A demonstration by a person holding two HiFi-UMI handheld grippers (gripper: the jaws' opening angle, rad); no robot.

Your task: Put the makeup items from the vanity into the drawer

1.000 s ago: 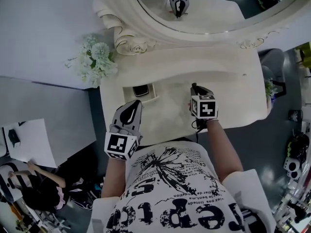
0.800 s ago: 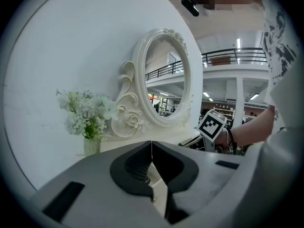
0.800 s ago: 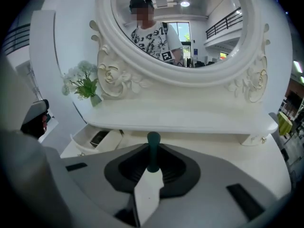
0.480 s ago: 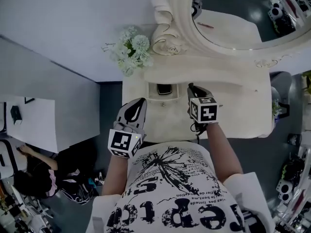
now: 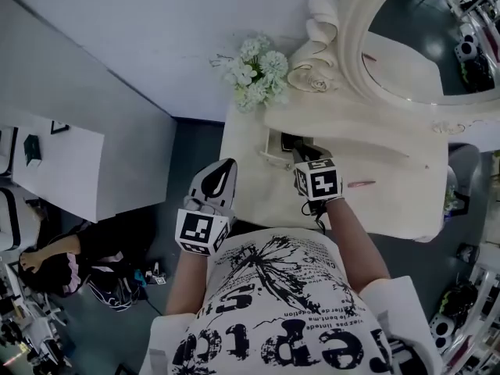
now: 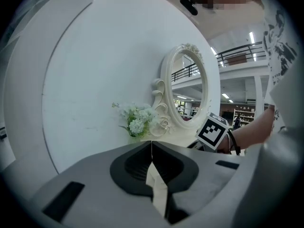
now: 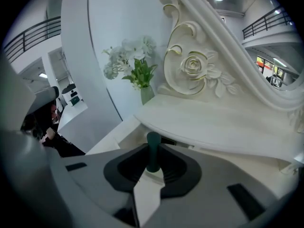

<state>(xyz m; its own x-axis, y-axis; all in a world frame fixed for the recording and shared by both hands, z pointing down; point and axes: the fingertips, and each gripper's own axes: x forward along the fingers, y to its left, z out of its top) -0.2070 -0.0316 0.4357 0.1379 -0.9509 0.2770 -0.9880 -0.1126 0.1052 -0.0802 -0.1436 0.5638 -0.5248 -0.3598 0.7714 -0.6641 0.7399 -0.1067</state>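
Note:
My right gripper is shut on a slim dark green makeup stick, which stands upright between the pads. It hangs at the right edge of the open drawer in the white vanity. A dark item lies inside the drawer. A thin pink stick lies on the vanity top to the right of my right hand. My left gripper is shut with nothing in it, off the vanity's front left corner; its jaws meet in a closed line.
A vase of white flowers stands at the vanity's back left corner, next to the carved oval mirror. A white desk lies to the left, and a person sits low beside it.
My right gripper has moved left with the green stick, from the middle of the vanity top to the open drawer. The left gripper has held its place; the head view has swung left.

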